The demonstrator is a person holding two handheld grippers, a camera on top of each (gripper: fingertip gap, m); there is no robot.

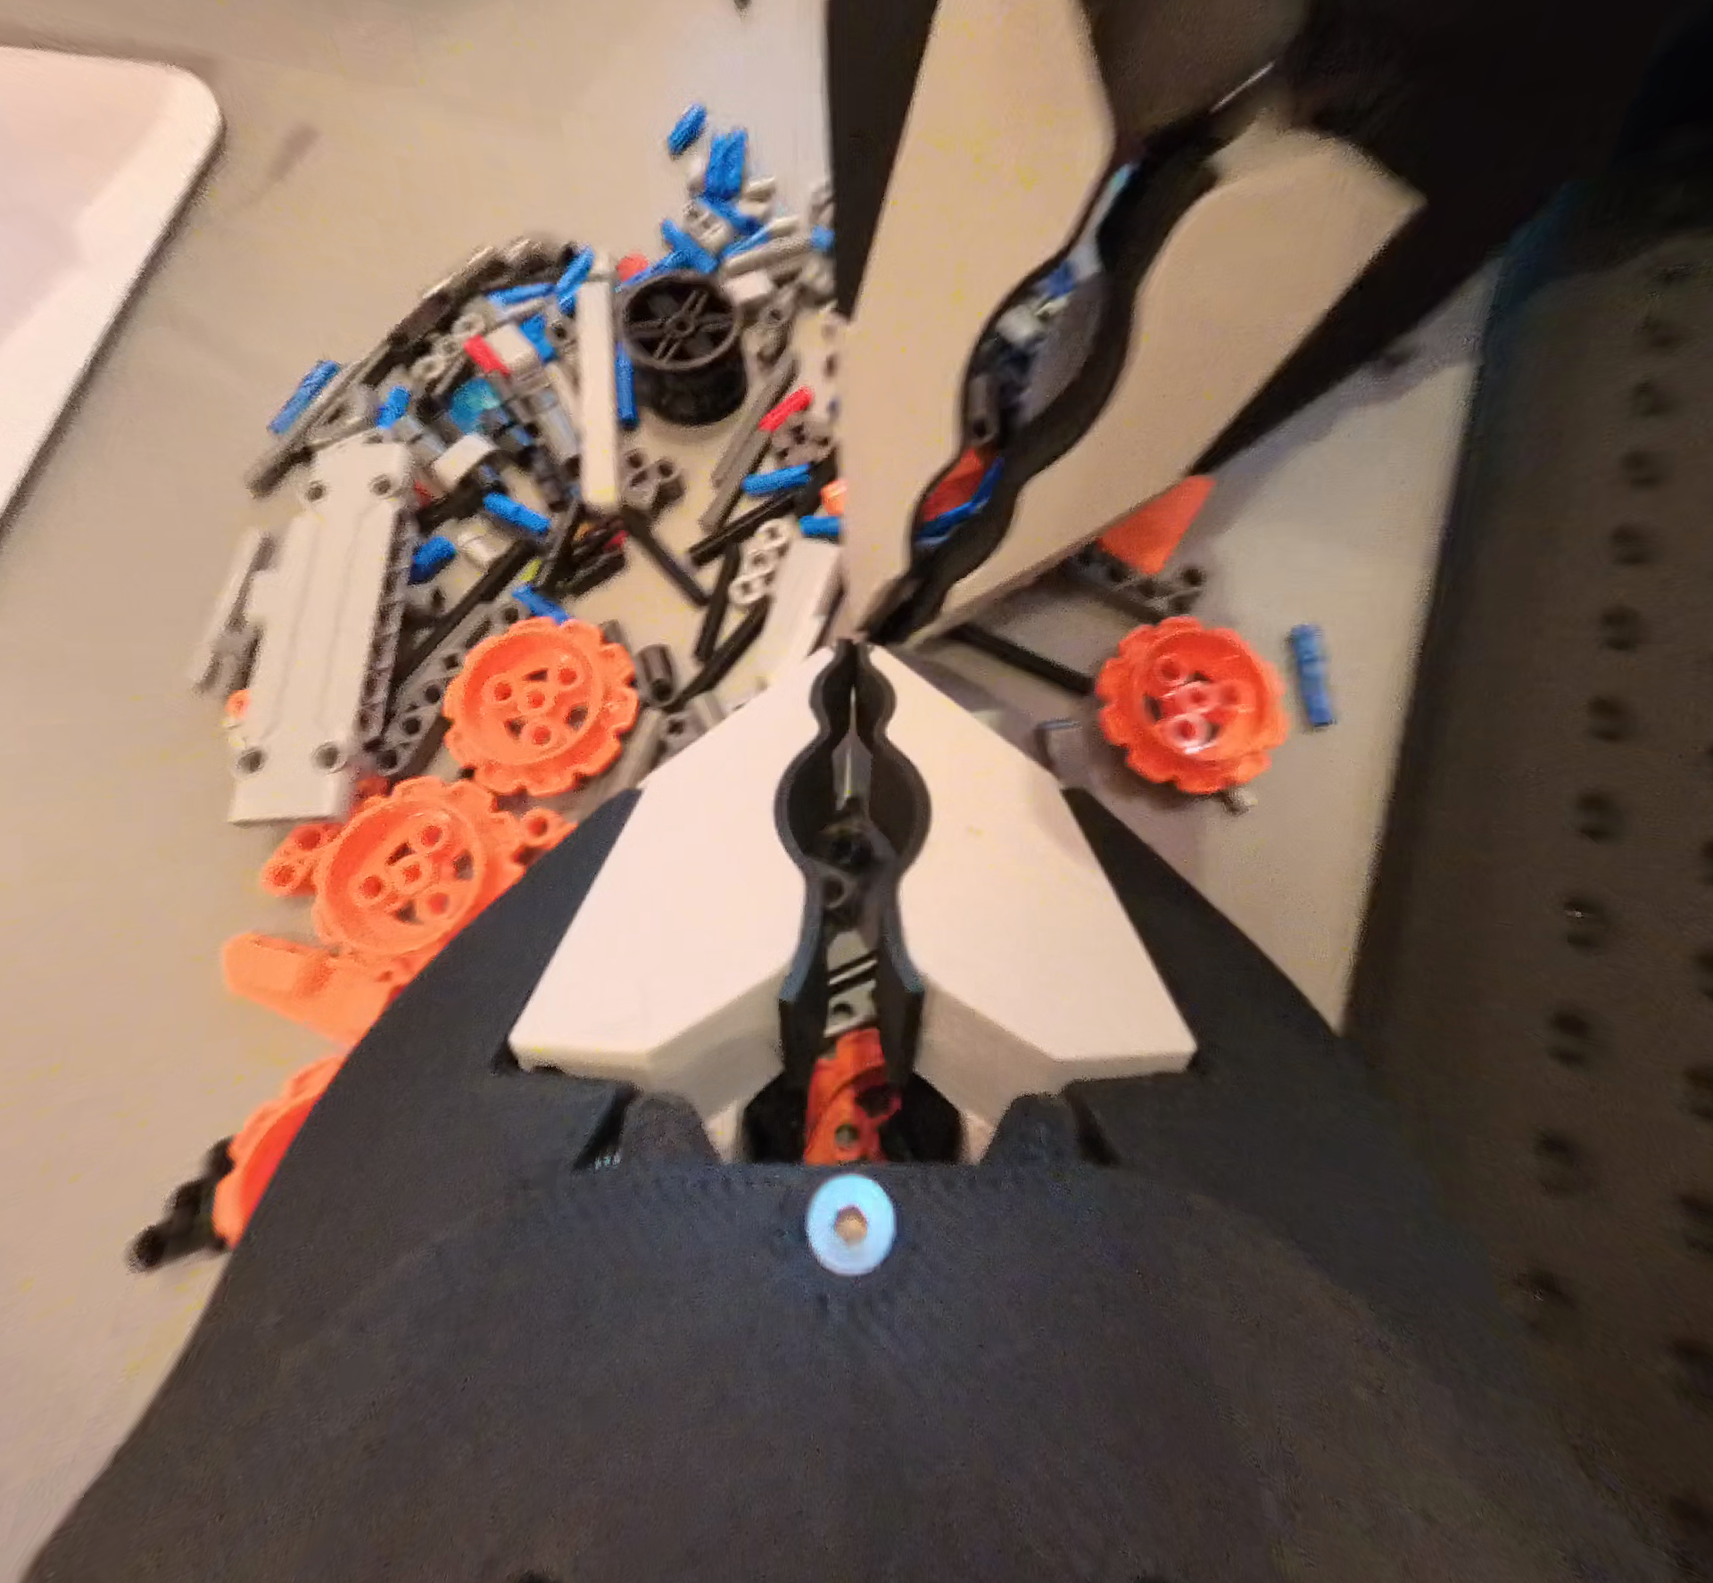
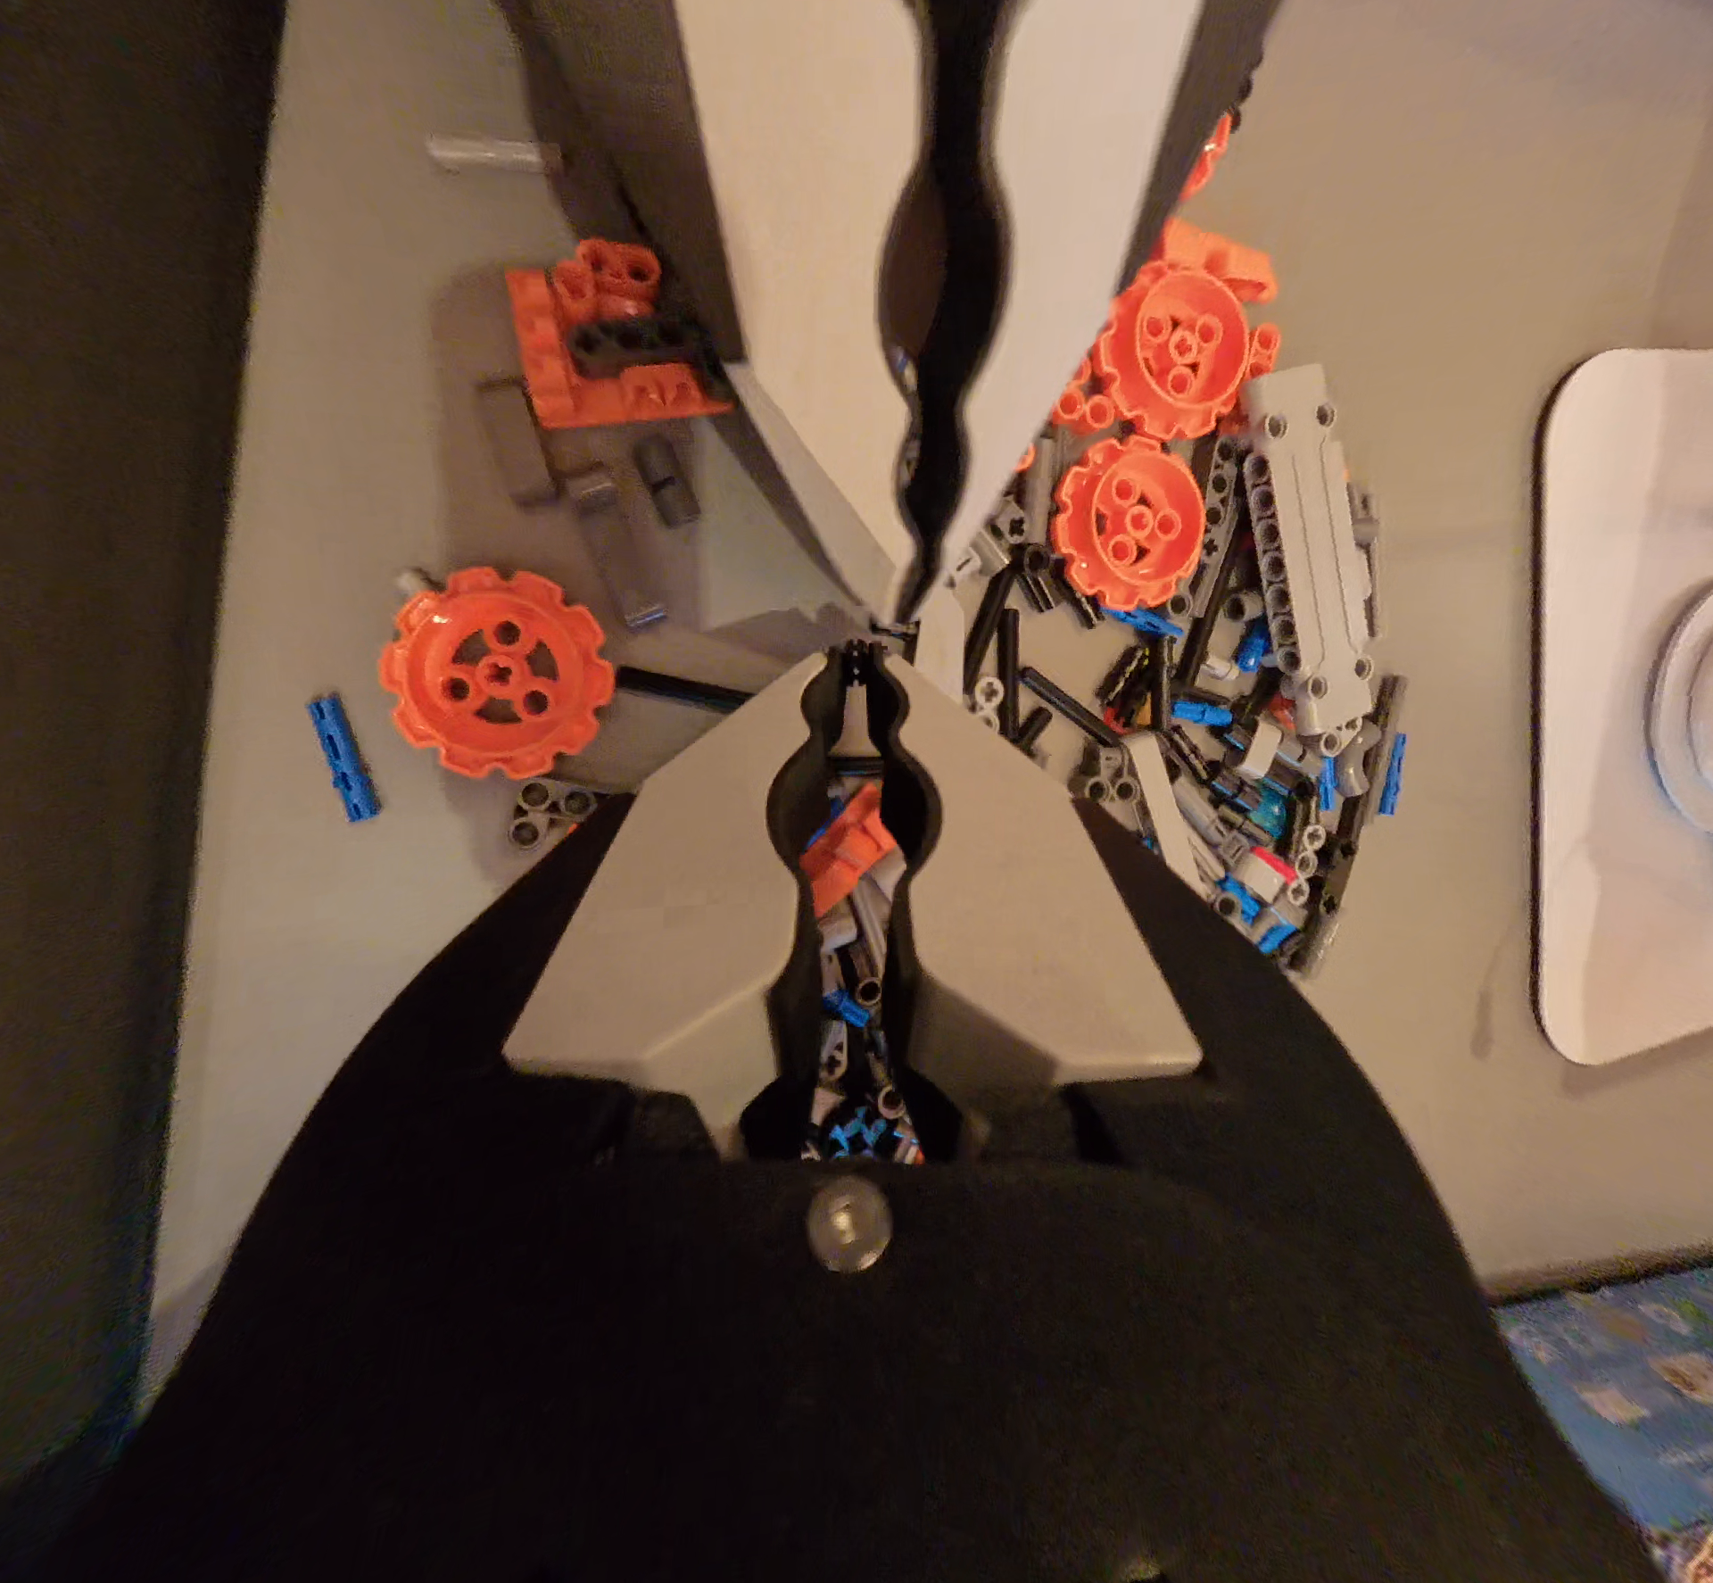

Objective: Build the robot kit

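My left gripper [image 1: 851, 658] and my right gripper [image 2: 860, 658] meet tip to tip just above a beige table. Both are shut. A small black pin [image 2: 885, 635] sits between the two sets of tips, and each seems to pinch one end of it. In the left wrist view the right gripper [image 1: 876, 625] comes in from the upper right. In the right wrist view the left gripper [image 2: 904, 607] comes in from the top. Below them lies a pile of small building parts [image 1: 556, 444]: blue pins, black and grey beams, and a black wheel [image 1: 681, 352].
Orange toothed wheels lie around the pile [image 1: 542, 704] [image 1: 1191, 704] [image 2: 496, 672]. A grey panel [image 1: 306, 639] lies at the left of the pile. An orange and black sub-assembly [image 2: 602, 352] and a loose blue pin [image 2: 343, 755] lie apart. A white tray [image 2: 1631, 704] stands beside the pile, and a dark perforated surface [image 1: 1576, 797] borders the table. Less than 4 cm separates the two grippers' tips. It is some 8 cm from my right tips to the black wheel [image 1: 681, 352].
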